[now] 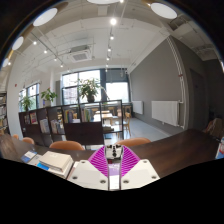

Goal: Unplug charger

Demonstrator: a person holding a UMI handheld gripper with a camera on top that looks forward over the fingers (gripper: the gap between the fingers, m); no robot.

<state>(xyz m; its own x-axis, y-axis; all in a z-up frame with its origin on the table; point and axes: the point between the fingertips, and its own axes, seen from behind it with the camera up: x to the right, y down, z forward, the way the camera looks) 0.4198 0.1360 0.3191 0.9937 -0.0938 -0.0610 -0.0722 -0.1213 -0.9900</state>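
My gripper (pixel 113 157) is held up above a dark table (pixel 182 152) and looks across an office room. Its two fingers with magenta pads (pixel 100 160) are drawn close together. A small white charger (pixel 113 150) with dark parts sits pinched between the fingertips, clear of the table. No cable or socket on it shows. A flat white object (pixel 48 161), possibly a power strip, lies on the table to the left of the fingers.
Chairs, one with an orange back (pixel 68 146), stand just beyond the table. Further off are dark desks (pixel 85 130), potted plants (pixel 88 88) by large windows, and a grey wall (pixel 160 85) on the right.
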